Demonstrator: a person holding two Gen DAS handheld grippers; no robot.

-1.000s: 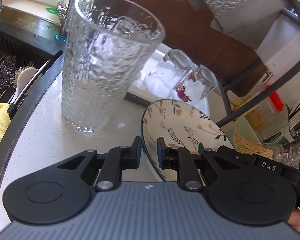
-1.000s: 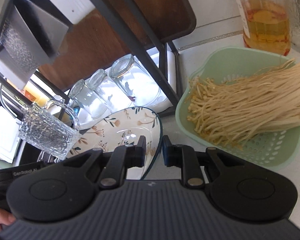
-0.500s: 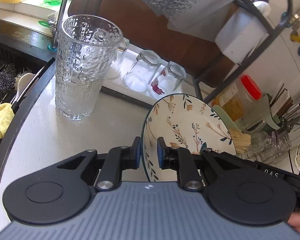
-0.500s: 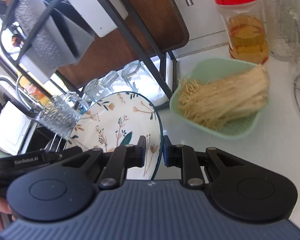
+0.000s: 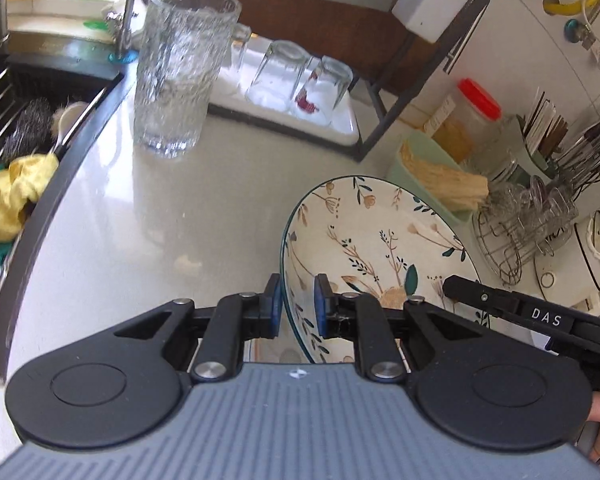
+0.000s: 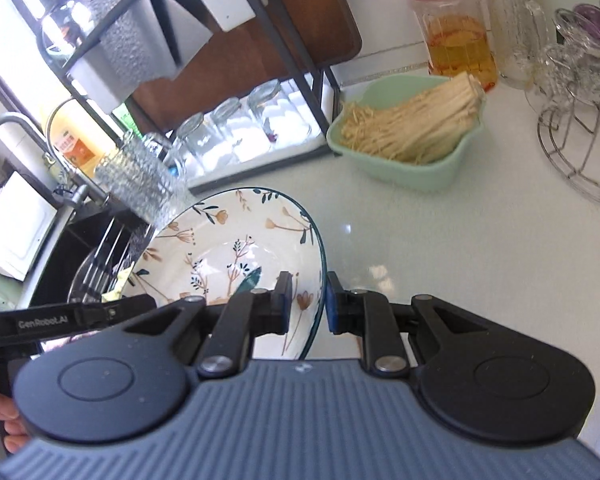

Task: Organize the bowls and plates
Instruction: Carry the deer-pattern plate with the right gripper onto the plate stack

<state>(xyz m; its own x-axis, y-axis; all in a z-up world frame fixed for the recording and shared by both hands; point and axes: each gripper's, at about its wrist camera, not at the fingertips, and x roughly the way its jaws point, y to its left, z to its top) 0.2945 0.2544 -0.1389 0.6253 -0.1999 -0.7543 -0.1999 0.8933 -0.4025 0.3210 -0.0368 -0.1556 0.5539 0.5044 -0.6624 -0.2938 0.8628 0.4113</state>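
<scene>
A cream floral bowl [image 5: 374,240] with a dark teal rim is held between both grippers above the white countertop [image 5: 188,208]. My left gripper [image 5: 296,306] is shut on its left rim. My right gripper [image 6: 306,302] is shut on the opposite rim of the bowl [image 6: 228,252]. The right gripper's body shows in the left wrist view at the bowl's far side [image 5: 512,308], and the left gripper's body shows in the right wrist view [image 6: 68,318].
A tall textured glass [image 5: 182,68] stands by the sink [image 5: 32,112]. Upturned glasses [image 5: 300,76] sit on a white tray under a black rack. A green colander of enoki mushrooms [image 6: 412,136], a red-lidded jar [image 6: 452,24] and a wire glass rack [image 6: 580,120] stand on the right.
Both grippers have lifted the bowl up and back from the black rack. The tall glass, tray and colander now look farther away, and more countertop shows.
</scene>
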